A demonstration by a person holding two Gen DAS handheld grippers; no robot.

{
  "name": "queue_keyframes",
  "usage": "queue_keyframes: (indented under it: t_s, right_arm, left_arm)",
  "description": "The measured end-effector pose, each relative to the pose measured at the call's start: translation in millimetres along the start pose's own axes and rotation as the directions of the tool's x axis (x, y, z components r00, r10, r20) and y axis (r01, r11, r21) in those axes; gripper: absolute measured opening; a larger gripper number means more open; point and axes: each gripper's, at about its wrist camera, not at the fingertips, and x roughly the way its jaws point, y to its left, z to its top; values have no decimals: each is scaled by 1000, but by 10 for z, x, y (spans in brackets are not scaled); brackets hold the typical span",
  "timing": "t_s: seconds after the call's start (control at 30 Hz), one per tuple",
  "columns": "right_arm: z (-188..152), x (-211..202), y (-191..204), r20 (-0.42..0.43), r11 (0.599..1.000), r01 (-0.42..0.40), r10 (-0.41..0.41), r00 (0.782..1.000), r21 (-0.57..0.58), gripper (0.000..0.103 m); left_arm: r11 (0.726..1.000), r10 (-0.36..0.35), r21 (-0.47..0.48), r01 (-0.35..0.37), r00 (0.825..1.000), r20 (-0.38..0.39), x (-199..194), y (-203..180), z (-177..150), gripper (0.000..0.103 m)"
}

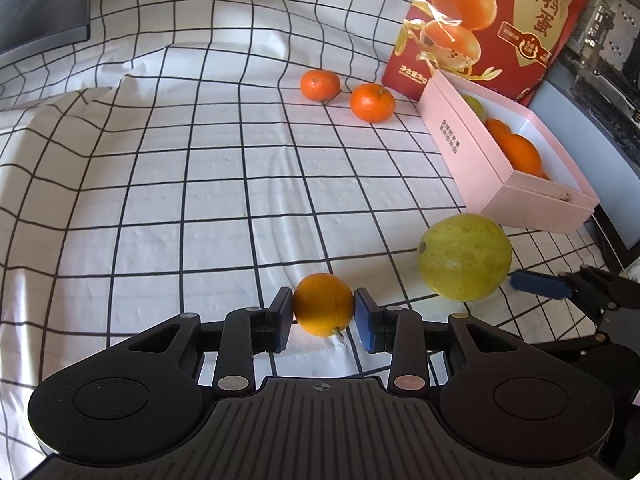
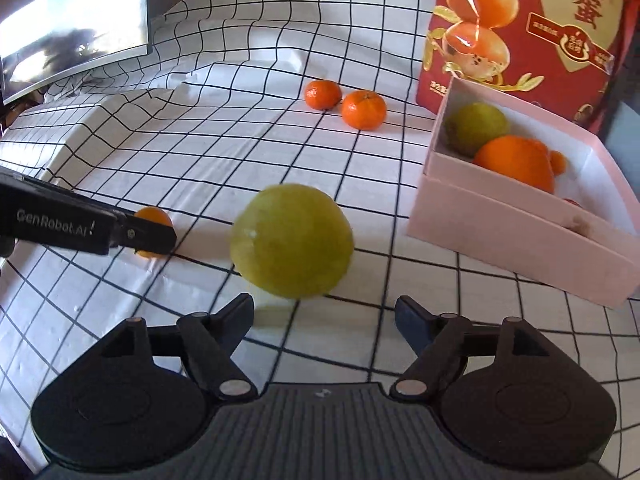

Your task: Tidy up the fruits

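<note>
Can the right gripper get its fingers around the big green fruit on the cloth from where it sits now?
Probably yes. The right gripper is open, and the green fruit lies just ahead of its fingertips on the cloth with nothing between. The left gripper, shut on a small orange, sits off to the side.

"GenRobot.AI" is printed in white on the black left tongs [image 2: 154, 236]. Large Chinese characters "鹌鹑蛋" and "无抗" are seen on the red bag [image 1: 520, 20]; small print on the pink box [image 1: 452, 136] cannot be read.

Sunlit checked tablecloth [image 1: 224, 184], dark monitor [image 2: 72, 28] behind
</note>
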Motion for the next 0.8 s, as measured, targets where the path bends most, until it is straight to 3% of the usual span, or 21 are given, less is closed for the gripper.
queue_keyframes:
  t_s: [0.43,0.6,0.8]
  right_arm:
    - [-182,-65,5,6,997,41,-42,999,71,103]
    - [-197,-76,38,4,992,72,-72,997,104,103]
    - [-85,-36,9,-49,997,39,-36,998,69,102]
  left_arm:
    - [1000,9,-11,-9,1000,-23,6,-21,-4,38]
    - [1000,9,0,-9,1000,-27,16,-21,1,38]
    - [1000,3,-4,-3,1000,-26,19,-16,4,38]
